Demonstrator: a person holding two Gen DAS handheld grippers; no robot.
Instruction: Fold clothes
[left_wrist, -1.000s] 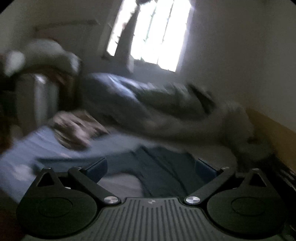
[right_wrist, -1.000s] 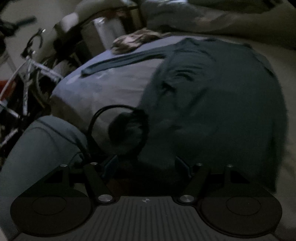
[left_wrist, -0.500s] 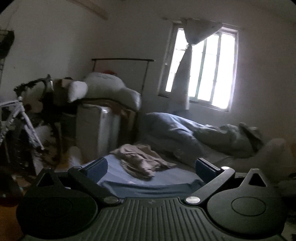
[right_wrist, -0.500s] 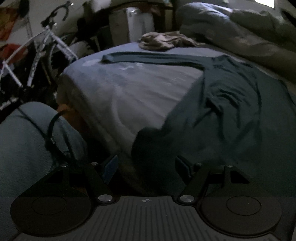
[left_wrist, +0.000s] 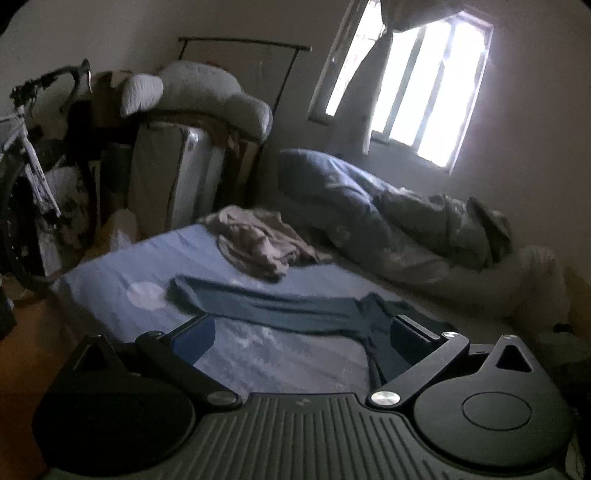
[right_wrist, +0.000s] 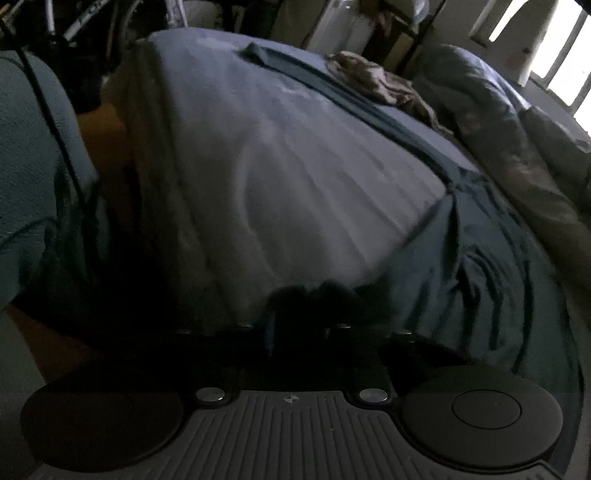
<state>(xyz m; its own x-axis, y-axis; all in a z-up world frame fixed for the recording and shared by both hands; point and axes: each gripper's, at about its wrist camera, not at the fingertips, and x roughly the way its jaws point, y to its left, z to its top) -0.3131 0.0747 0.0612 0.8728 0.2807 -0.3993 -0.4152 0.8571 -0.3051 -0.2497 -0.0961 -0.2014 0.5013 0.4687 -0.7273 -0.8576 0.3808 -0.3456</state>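
1. The dark shirt lies spread flat on the bed, 1 sleeve stretched straight out to the left across the sheet.
2. The left gripper hovers above the bed, jaws wide apart and holding nothing; the sleeve runs crosswise just ahead of it.
3. The right gripper sits at the shirt's near hem, jaws drawn close together; shadow hides whether cloth is pinched.
4. Judgement: the left gripper is nearer the sleeve, the right nearer the hem.
5. A crumpled beige garment lies beyond the sleeve.
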